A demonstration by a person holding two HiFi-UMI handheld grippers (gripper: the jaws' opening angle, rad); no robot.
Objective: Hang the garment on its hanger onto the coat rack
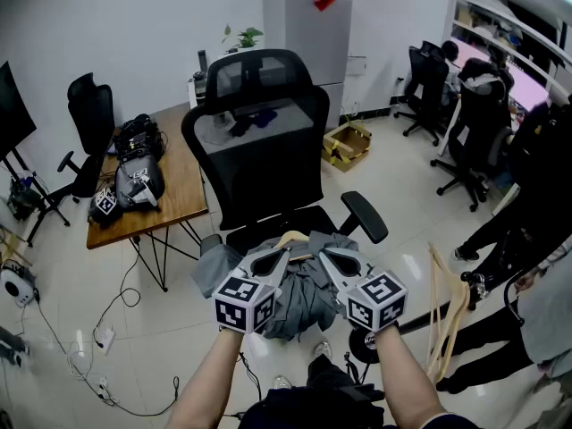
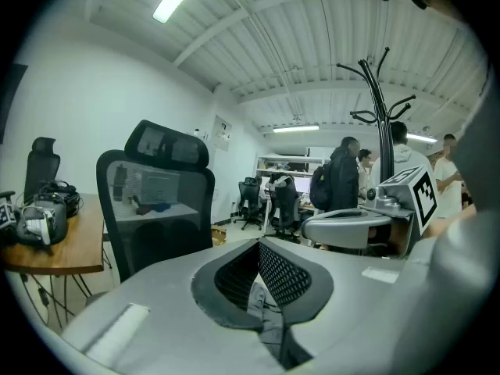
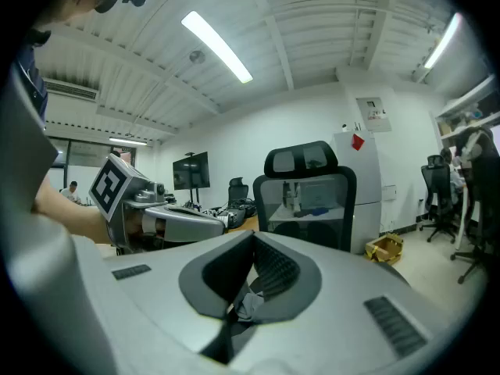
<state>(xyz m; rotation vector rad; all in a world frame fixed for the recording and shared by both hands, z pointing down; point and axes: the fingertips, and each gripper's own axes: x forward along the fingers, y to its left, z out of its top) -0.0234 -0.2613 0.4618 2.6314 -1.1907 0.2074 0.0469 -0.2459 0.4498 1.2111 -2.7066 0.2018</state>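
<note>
A grey garment (image 1: pixel 302 295) on a wooden hanger (image 1: pixel 291 238) hangs bunched above the seat of a black office chair (image 1: pixel 259 123). My left gripper (image 1: pixel 279 259) is shut on a fold of its cloth, and that grey fabric (image 2: pixel 264 309) shows pinched between the closed jaws. My right gripper (image 1: pixel 327 257) is shut on the cloth just right of it, with fabric (image 3: pixel 247 303) in its jaws too. The two grippers sit side by side, close together. A black coat rack (image 2: pixel 382 114) stands behind the right gripper in the left gripper view.
A wooden desk (image 1: pixel 170 181) with black gear stands to the left. Spare wooden hangers (image 1: pixel 444 315) lean at the lower right. People (image 2: pixel 342 180) stand near the rack, and more office chairs (image 1: pixel 469 141) fill the right side. Cables (image 1: pixel 98 365) trail across the floor at left.
</note>
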